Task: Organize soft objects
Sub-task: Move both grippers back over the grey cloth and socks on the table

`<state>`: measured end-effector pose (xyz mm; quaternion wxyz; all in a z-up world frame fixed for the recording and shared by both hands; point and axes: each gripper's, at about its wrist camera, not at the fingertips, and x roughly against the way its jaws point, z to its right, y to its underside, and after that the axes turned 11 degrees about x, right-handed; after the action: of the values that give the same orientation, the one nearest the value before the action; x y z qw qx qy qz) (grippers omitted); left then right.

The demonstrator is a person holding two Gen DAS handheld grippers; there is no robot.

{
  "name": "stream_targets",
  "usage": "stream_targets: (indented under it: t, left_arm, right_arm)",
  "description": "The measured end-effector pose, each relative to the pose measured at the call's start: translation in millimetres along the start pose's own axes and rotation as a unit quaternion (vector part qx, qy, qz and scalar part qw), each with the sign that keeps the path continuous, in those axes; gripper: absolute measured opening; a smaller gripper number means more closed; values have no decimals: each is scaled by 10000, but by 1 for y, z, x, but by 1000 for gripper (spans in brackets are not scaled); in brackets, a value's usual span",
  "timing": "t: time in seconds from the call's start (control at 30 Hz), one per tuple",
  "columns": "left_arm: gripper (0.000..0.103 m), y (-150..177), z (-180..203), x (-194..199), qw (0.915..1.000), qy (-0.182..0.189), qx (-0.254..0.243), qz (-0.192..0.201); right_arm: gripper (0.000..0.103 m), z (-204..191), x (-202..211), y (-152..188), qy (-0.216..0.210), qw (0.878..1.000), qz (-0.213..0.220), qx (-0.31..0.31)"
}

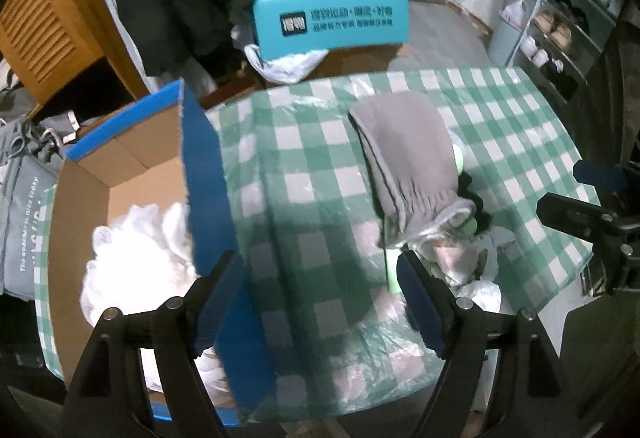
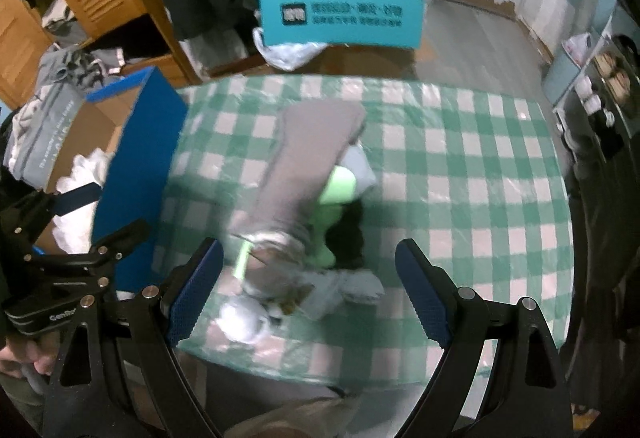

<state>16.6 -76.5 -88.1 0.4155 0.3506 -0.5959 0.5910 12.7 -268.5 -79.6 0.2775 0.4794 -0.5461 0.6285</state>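
On the checked tablecloth, just ahead of both open grippers, lies the heap of soft things.

The grey sock runs lengthwise from far to near, its cuff toward the right gripper, whose fingers are spread wide and empty, the heap's near end between them. The left gripper, equally wide and empty, has the heap off to its right and the blue box to its left. I'd judge the right nearer.

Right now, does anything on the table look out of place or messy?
Yes. The soft items lie in a loose heap on the checked tablecloth, the grey sock draped over green and black pieces, not yet in the cardboard box. Both grippers, left and right, are open and empty.
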Motion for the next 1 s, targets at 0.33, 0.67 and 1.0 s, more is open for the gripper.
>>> stream_targets:
  t: [0.33,0.67,1.0]
  left_arm:
    - [80,5,15,-17,9997,-148,-89,-180]
    - [80,16,6,-38,9986,-261,-19,-451]
    - [80,30,-6,-46,9967,-496,-168,-616]
  right_arm:
    - [87,8,-18,26,-249,9990,-309,-210]
    - [87,-38,-30,44,-553,9971,-485,171]
    - [87,-57,-55,44,-462,9954,-708,453]
